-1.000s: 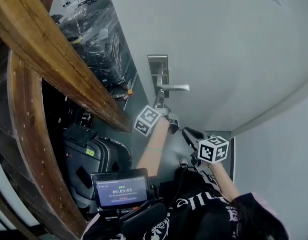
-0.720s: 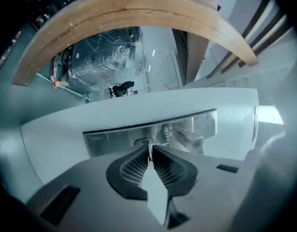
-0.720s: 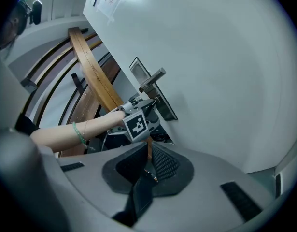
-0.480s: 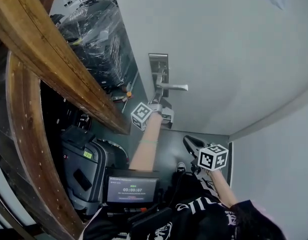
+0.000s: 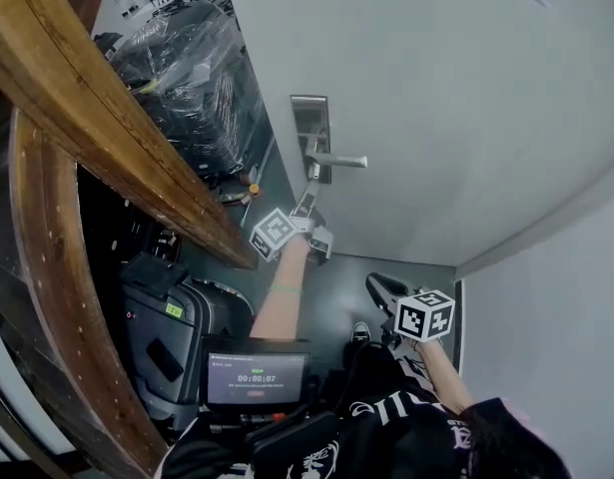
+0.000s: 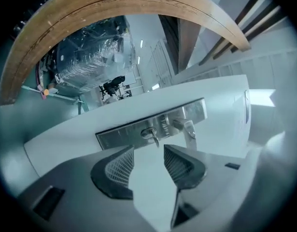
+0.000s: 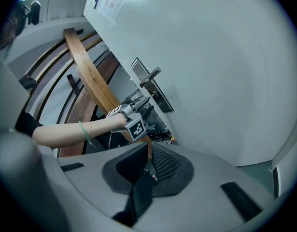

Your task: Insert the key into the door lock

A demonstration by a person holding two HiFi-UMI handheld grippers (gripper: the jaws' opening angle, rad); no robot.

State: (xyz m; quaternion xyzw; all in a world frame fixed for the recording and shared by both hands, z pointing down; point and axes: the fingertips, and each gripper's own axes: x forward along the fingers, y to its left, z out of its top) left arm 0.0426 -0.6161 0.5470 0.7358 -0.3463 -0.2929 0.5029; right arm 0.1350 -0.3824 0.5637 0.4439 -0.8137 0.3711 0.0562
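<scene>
Left gripper [image 5: 305, 211] sits just below the lock plate [image 5: 308, 118] on the white door [image 5: 436, 88], jaws aimed up at it. Its own view gives the close look: both fingers [image 6: 114, 170] are spread wide, with only bare door between them. Just past the fingertips, the key [image 6: 151, 135] is seated in the plate [image 6: 124, 132] and sticks out of the cylinder beside the handle [image 6: 188, 128]. Nothing is touching the key; there is a clear gap between it and the jaw tips.

From the head view that key is too small to pick out. What does show is the handle [image 5: 338, 160] jutting sideways off the plate, and how the two grippers sit. The right gripper [image 5: 378, 287] hangs well below the plate and off to the handle's side, apart from the door.

In the right gripper view, the right gripper [image 7: 148, 151] has its pads pressed close with only a thin slit between them, and no object can be made out in the slit. Beyond them this camera catches the side-on picture the others lack. The left gripper [image 7: 143, 100], on a bare forearm [image 7: 66, 129], is held right under the plate [image 7: 162, 100], and the handle [image 7: 150, 75] pokes out above it.

A curved wooden beam [image 5: 107, 118] sweeps past on the far side of the plate from the handle.
</scene>
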